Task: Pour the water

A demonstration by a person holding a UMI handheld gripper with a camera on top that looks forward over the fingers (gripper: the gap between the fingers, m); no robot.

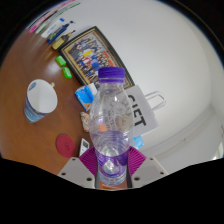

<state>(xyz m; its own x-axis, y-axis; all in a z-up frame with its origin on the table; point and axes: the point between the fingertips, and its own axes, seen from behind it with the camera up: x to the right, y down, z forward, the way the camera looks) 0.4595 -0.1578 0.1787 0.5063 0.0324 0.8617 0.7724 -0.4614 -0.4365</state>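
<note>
I hold one clear water bottle with a purple cap upright at centre frame, my fingers closed on its lower body, so it stays steady until I tip it. One white paper cup waits at left on the wooden table, probably my target.

Bright even light, strong fisheye curvature

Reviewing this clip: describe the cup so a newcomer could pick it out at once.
On the brown round table, look beyond the gripper, whose fingers clamp a clear purple-capped bottle. The cup stands apart to the bottle's side: white, open-topped, the only cup there.
</note>
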